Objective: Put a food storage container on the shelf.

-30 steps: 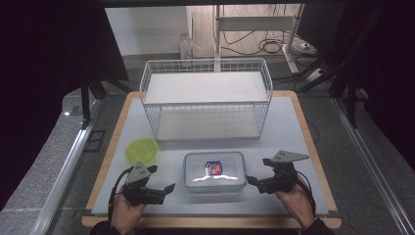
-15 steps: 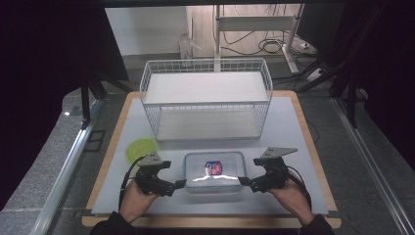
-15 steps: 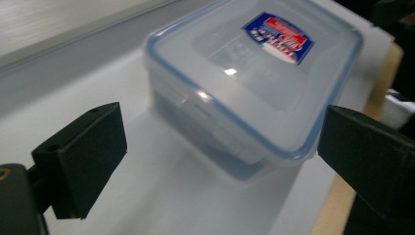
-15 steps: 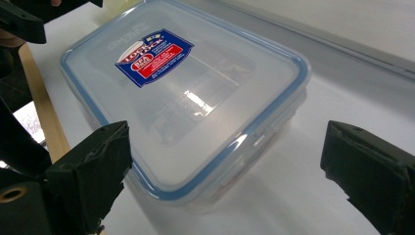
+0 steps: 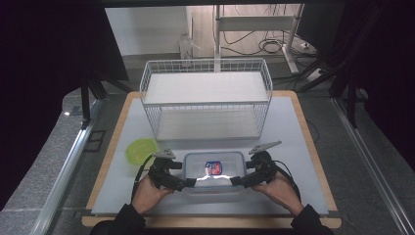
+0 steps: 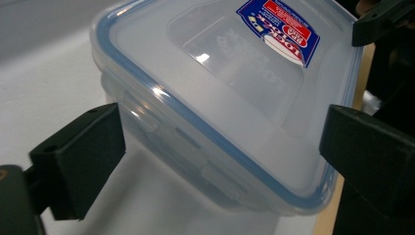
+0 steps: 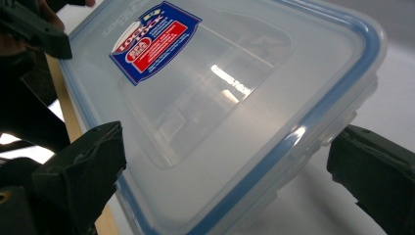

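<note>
Right gripper view: "Lock & Lock" label (image 7: 154, 41) on lidded container (image 7: 235, 122), both claws gaping around corners.

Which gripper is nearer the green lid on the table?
Left. The left gripper sits at the container's near-left corner, just right of the green lid; the right gripper is across the container.

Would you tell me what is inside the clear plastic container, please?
Nothing shows through the container's translucent lid; it looks empty. The label and glare hide part of the interior.
</note>
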`<state>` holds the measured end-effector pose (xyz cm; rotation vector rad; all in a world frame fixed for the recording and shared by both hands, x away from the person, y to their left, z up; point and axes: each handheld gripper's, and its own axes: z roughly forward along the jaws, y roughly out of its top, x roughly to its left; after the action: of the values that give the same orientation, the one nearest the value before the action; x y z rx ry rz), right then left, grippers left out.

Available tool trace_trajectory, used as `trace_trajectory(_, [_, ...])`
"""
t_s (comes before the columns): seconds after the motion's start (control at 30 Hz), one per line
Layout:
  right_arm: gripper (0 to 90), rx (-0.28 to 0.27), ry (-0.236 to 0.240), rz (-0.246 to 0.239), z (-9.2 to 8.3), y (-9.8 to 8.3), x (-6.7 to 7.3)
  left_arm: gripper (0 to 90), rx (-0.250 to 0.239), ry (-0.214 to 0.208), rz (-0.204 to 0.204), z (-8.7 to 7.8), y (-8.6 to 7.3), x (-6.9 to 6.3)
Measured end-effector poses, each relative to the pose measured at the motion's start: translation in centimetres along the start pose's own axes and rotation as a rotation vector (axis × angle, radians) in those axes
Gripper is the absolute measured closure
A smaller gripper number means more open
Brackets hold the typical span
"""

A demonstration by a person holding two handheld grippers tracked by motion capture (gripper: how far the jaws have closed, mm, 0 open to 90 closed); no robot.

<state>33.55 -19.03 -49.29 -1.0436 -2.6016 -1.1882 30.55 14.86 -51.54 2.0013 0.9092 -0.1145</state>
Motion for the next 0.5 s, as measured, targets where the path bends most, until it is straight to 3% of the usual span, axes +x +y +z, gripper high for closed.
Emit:
trace_trajectory(0.07, [3.4,-0.004,0.035,0.027,0.1,0.1,-0.5,2.6,-0.002,-0.038,-0.019,0.3,-0.1,0.3])
trace_trajectory(0.13, [2.5,-0.008,0.051,0.054,0.4,0.1,-0.8,1.4,0.004,-0.05,-0.034,0.6,-0.1,0.4])
trace_trajectory(0.3, [6.7,-0.01,0.076,0.093,0.3,-0.1,-1.2,1.7,0.004,-0.038,-0.035,0.4,-0.2,0.1])
trace_trajectory(0.5, [18.0,-0.015,0.055,0.08,-0.9,-0.6,-0.4,10.7,-0.013,-0.025,-0.004,-0.5,-0.6,-0.5])
